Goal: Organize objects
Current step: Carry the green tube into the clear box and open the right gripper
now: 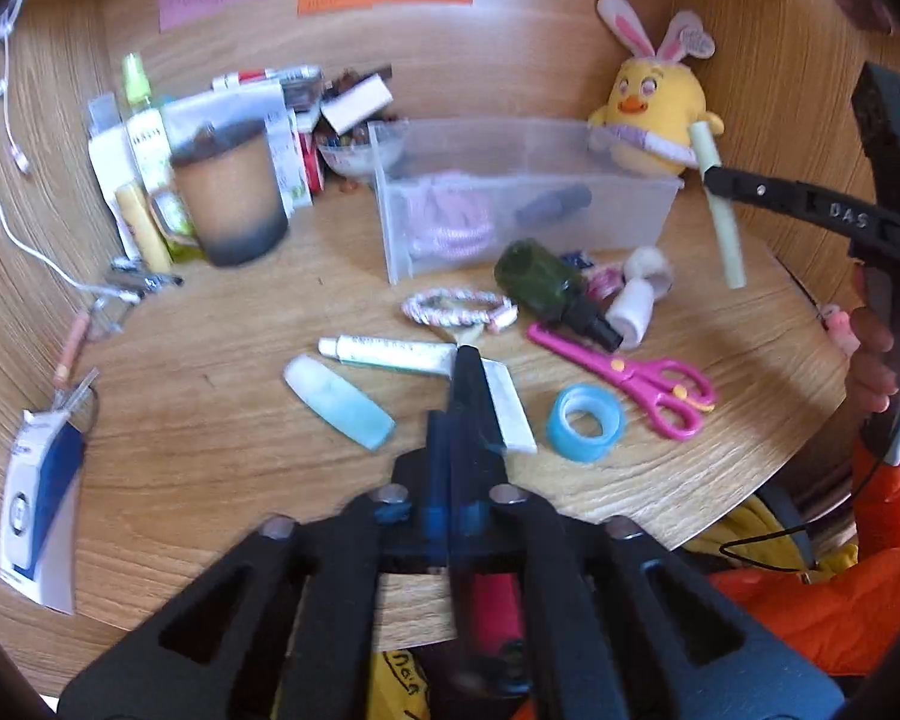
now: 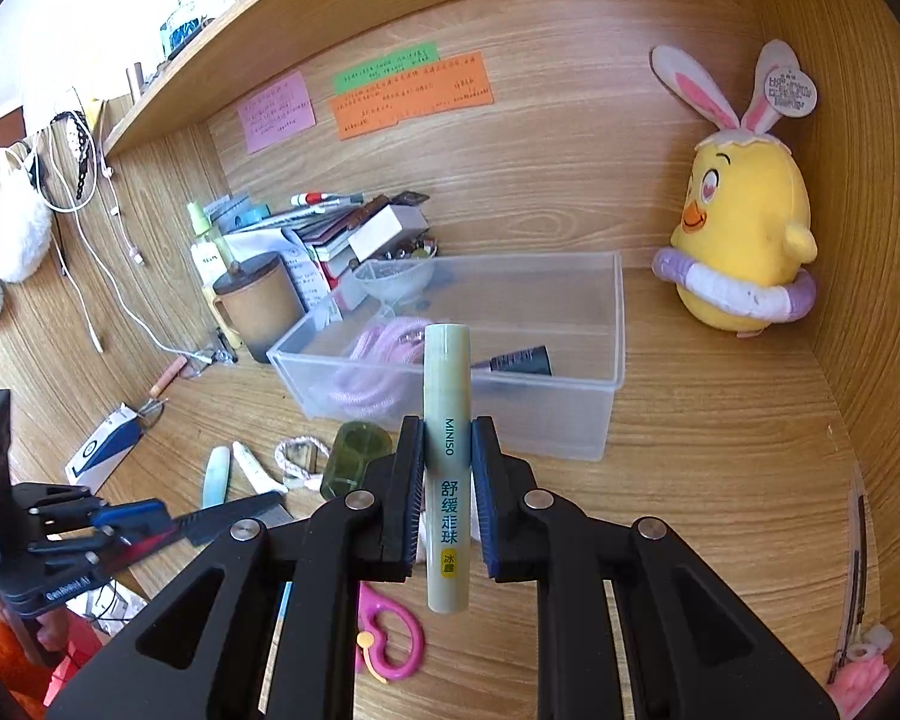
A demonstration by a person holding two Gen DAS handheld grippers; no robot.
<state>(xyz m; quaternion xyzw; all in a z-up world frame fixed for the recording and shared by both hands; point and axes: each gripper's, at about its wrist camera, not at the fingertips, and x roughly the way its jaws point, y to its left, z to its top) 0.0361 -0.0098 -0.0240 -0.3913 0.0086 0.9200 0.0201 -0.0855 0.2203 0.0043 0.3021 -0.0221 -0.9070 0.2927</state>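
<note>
Right gripper (image 2: pixel 447 468) clamped mid-barrel on the pale green MINISO tube (image 2: pixel 447 450), upright above the clear bin (image 2: pixel 606 360). Probably light, stiff, slick plastic; mid-barrel hold looks right. Left gripper (image 1: pixel 468 360) closed, empty.

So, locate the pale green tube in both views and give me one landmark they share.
Left wrist: the tube is at the upper right, nearly upright, gripped by the right gripper, in front of the chick toy.
Right wrist: the tube stands upright at centre, clamped between the pads.
Shared landmark: the clear bin sits behind the tube in both.
</note>
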